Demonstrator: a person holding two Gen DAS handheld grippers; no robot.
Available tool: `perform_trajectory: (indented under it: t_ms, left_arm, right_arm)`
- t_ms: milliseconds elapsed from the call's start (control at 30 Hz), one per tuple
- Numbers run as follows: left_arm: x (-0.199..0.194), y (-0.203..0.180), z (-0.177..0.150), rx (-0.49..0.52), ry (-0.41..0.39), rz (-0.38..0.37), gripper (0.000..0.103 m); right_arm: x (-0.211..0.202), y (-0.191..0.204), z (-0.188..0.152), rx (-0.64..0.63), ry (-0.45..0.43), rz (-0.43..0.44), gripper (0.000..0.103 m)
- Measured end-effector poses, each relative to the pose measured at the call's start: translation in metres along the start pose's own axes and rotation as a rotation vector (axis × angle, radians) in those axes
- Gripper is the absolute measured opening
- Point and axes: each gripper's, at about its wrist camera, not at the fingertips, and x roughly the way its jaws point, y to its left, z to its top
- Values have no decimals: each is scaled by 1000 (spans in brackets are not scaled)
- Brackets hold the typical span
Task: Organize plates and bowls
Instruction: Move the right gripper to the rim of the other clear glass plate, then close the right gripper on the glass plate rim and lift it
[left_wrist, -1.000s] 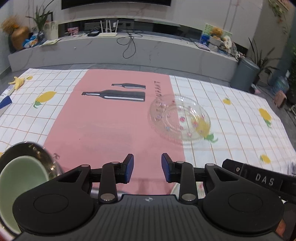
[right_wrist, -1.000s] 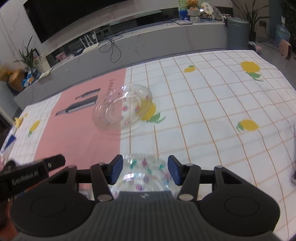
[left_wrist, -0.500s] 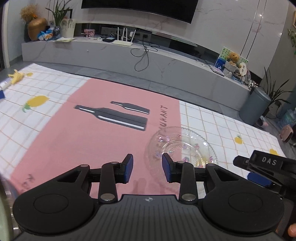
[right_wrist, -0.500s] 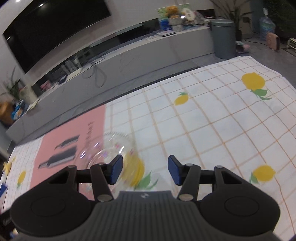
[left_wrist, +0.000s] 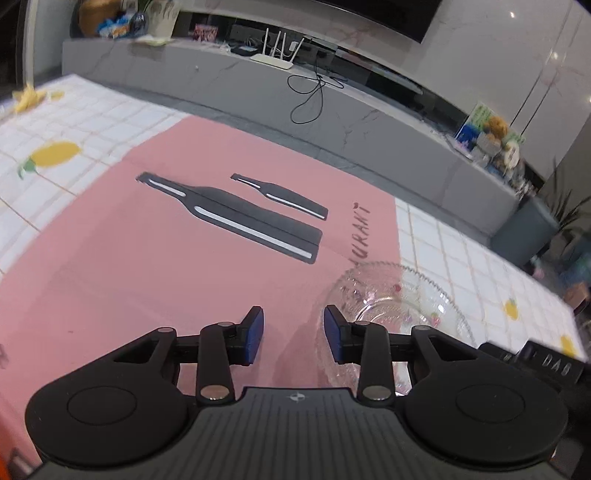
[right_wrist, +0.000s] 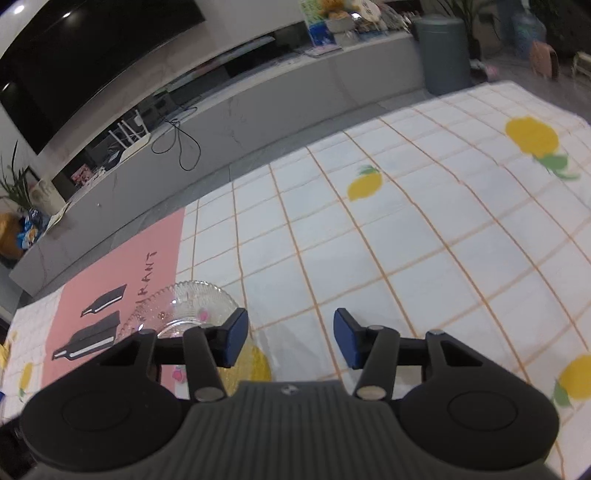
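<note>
A clear glass plate (left_wrist: 399, 306) with small coloured flowers lies on the tablecloth at the edge of the pink mat (left_wrist: 155, 266). My left gripper (left_wrist: 293, 338) is open and empty, just left of the plate's near rim. In the right wrist view the same plate (right_wrist: 184, 314) lies behind the left finger, partly hidden. My right gripper (right_wrist: 290, 341) is open and empty over the white checked cloth (right_wrist: 424, 229), right of the plate. The right gripper's body (left_wrist: 546, 365) shows at the left wrist view's right edge.
The pink mat has black bottle prints (left_wrist: 236, 218). A grey TV bench (left_wrist: 332, 107) with a router and cables runs beyond the table's far edge. A grey bin (right_wrist: 443, 51) stands at the far right. A banana peel (left_wrist: 29, 98) lies at the far left.
Both grippers have moved forward and tilted up. The metal and green bowls left the left view. The small glass bowl under the right gripper is out of sight. The plate is now closer.
</note>
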Motion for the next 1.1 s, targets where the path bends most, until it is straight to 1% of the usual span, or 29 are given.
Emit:
perform_trajectory:
  t_ms: [33, 100, 167, 200, 233, 300, 367, 433, 467, 500, 567, 667, 733, 767, 800, 867, 933, 1033, 1100]
  left_arm:
    - [1, 0, 0, 1, 0, -8, 41]
    - [3, 0, -2, 17, -2, -22, 40]
    - [3, -2, -4, 38, -9, -32, 40]
    - [3, -2, -4, 40, -11, -35, 40]
    - [3, -1, -3, 37, -9, -42, 40]
    - [4, 0, -3, 21, 0, -69, 37]
    - [5, -2, -3, 22, 7, -90, 35]
    - [5, -5, -5, 30, -1, -86, 35]
    - [5, -7, -6, 35, -3, -84, 33]
    - [6, -8, -7, 36, -1, -87, 29]
    - [7, -8, -6, 19, 10, -104, 23]
    - [8, -9, -5, 6, 12, -98, 22]
    - [7, -7, -4, -2, 19, -101, 20]
    - [7, -6, -4, -17, 24, -103, 17]
    - [7, -3, -3, -42, 34, -107, 16]
    - [6, 2, -1, -84, 51, -116, 16]
    - [3, 3, 0, -87, 53, -111, 16]
    - [-5, 4, 3, -102, 43, -120, 16]
    - [-9, 5, 5, -106, 53, -117, 16]
  right_arm:
    - [1, 1, 0, -2, 8, 14, 46]
    - [2, 2, -1, 8, 22, 45, 44]
    - [2, 4, -4, -1, 21, 48, 39]
    - [2, 7, -5, -16, 18, 44, 32]
    - [3, 8, -6, -32, 16, 43, 29]
    - [3, 10, -8, -55, 16, 50, 26]
    - [3, 13, -10, -62, 20, 62, 26]
    - [3, 15, -11, -70, 28, 76, 26]
    - [4, 17, -12, -78, 32, 81, 26]
    - [4, 19, -13, -85, 37, 87, 23]
    - [4, 22, -15, -103, 37, 85, 22]
    - [4, 23, -16, -118, 29, 70, 16]
    - [5, 20, -14, -92, 33, 77, 13]
    - [5, 17, -13, -70, 38, 81, 13]
    - [5, 15, -12, -43, 44, 86, 12]
    - [5, 10, -10, 1, 56, 98, 10]
    - [4, 6, -9, 41, 66, 115, 9]
    - [1, 5, -7, 68, 83, 131, 7]
    - [-4, 5, -4, 83, 80, 146, 6]
